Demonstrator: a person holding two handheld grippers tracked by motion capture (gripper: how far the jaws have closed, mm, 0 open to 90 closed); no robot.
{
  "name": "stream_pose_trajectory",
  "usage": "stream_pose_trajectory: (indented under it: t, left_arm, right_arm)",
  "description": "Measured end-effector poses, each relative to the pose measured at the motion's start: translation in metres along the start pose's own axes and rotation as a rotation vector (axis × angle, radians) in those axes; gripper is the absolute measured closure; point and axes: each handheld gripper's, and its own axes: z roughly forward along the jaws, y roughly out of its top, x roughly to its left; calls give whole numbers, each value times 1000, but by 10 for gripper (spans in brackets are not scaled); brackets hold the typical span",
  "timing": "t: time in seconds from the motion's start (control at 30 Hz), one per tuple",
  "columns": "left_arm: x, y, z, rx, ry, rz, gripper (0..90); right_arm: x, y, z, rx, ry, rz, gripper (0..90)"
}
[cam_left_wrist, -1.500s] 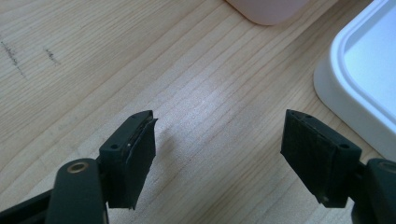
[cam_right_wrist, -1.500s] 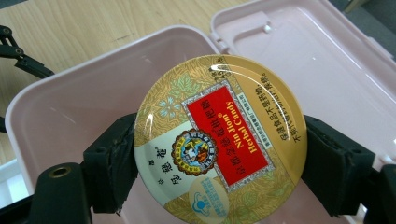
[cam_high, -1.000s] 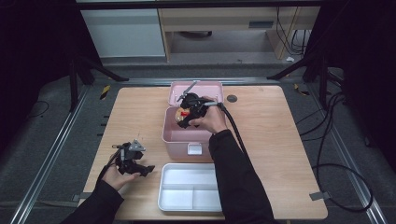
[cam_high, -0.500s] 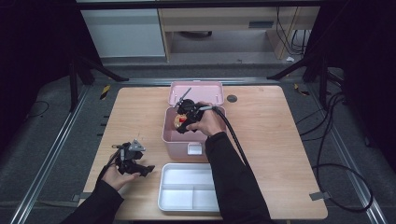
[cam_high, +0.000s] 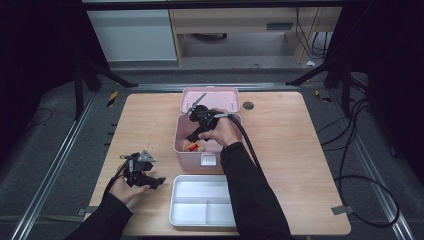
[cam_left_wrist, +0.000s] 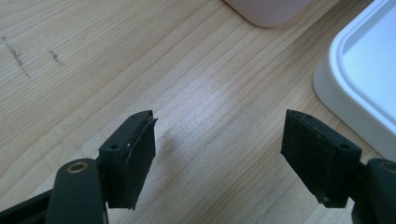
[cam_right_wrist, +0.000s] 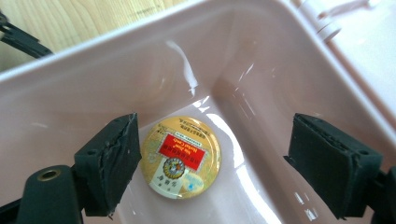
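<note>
Both jaws spread: right gripper (cam_right_wrist: 212, 158) over round tin (cam_right_wrist: 180, 157) (untouched), just opening; left gripper (cam_left_wrist: 219, 154) empty.

A gold round tin (cam_right_wrist: 180, 157) with a red label lies in the pale pink box (cam_right_wrist: 261, 60).

Dim dark surroundings; table evenly lit; glare inside pink box (cam_right_wrist: 243, 70).
</note>
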Motion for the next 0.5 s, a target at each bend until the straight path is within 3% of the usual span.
stream_pose_trajectory:
  t: [0.3,0.5]
  left_arm:
    - [-2,1,-3,-13,2,12,256]
    - [-5,3,-5,-24,-1,30,256]
  right_arm:
    - [1,-2,-47,-82,-64,-18,194]
    - [0,-15,-87,-112,-136,-25,218]
